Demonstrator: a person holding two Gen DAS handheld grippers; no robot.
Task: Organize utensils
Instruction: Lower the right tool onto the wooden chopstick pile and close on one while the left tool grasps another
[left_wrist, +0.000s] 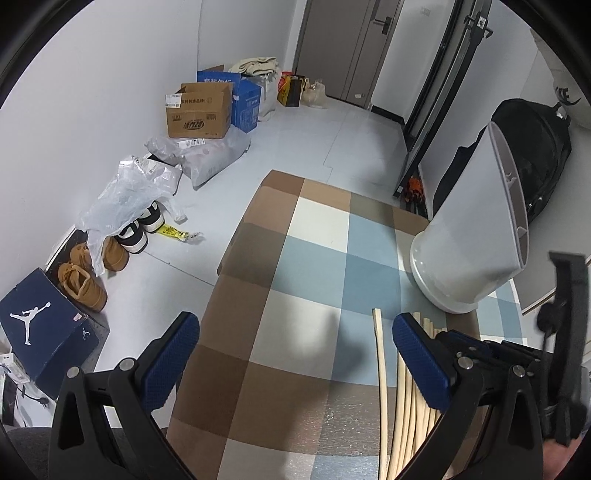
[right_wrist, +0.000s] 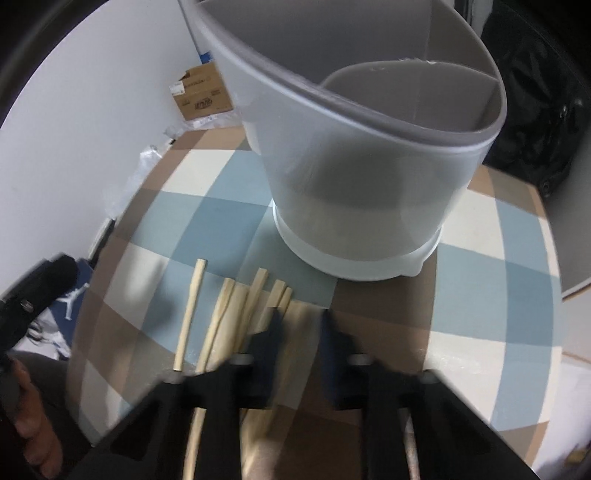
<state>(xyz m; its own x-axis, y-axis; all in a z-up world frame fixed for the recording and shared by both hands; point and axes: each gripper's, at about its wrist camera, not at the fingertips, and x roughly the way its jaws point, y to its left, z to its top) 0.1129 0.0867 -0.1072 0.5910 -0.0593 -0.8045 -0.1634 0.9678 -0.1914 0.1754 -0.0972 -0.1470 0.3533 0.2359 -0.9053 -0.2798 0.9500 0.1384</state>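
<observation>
Left gripper (left_wrist: 295, 354) wide and empty, right gripper (right_wrist: 301, 325) narrowed over chopsticks (right_wrist: 225, 317), grip unclear, grey holder (right_wrist: 369, 177) beyond

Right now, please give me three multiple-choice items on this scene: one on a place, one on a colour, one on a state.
1. The wooden chopsticks lie: A in the utensil holder; B on the checked tablecloth; C on the floor.
2. The left hand-held gripper has pads coloured: A red; B blue; C white.
3. Its jaws are: A wide open; B shut; C gripping a chopstick.
Answers: B, they lie flat beside the utensil holder; B, blue ridged pads show; A, bare cloth shows between the pads.
</observation>
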